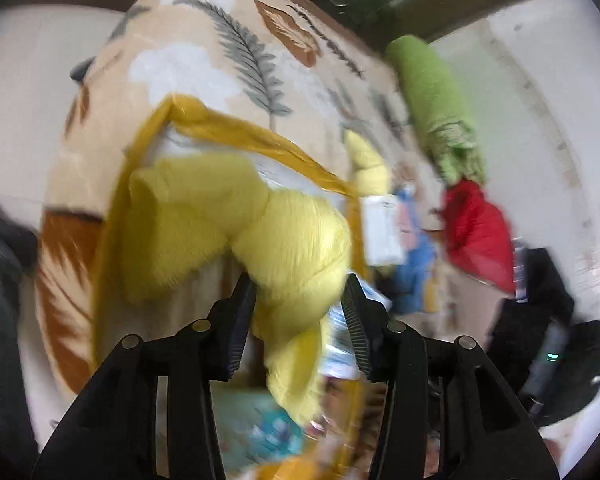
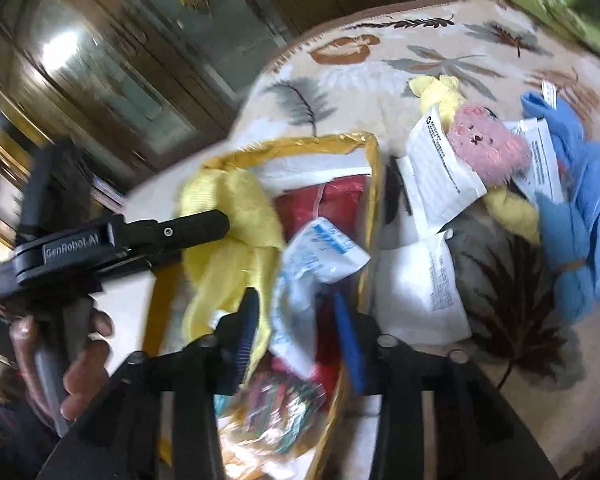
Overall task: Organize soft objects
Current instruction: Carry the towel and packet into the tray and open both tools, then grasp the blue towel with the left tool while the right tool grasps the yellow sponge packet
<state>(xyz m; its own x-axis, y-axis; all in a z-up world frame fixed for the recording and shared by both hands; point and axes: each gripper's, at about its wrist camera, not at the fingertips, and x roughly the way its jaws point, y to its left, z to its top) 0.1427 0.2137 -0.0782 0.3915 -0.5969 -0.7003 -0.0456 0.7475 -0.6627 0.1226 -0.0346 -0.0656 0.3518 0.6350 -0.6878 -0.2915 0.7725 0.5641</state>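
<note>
While the yellow-rimmed storage bag (image 2: 374, 184) lies open on the leaf-patterned blanket (image 2: 340, 92), we see a yellow plush toy (image 2: 228, 216) draped over its near-left side, a white-and-blue plastic packet (image 2: 320, 252) beside it, something red (image 2: 340, 204) beneath, and a clear packet with a colourful print (image 2: 276, 404) at the near end. Outside the bag, on the blanket, we find a pink plush face (image 2: 488, 148) amid white paper tags (image 2: 440, 168), a second yellow toy (image 2: 440, 92) just behind it, and a blue plush (image 2: 580, 216) further right. From the left wrist view a green rolled cloth (image 1: 432, 92) and a red soft item (image 1: 476, 232) lie at the blanket's far side.

Our left gripper (image 1: 298, 320) tilts downward over the bag; the yellow plush toy (image 1: 268, 236) hangs between its jaws, which stand parted, and through the blur we cannot tell whether the pads touch it. Our right gripper (image 2: 296, 340) also angles down into the bag, its jaws released and standing apart around the white-and-blue packet without pressing it. In the right wrist view a hand (image 2: 80, 360) grips the left gripper's handle, its black fingers (image 2: 188, 224) reaching across the yellow toy.
</note>
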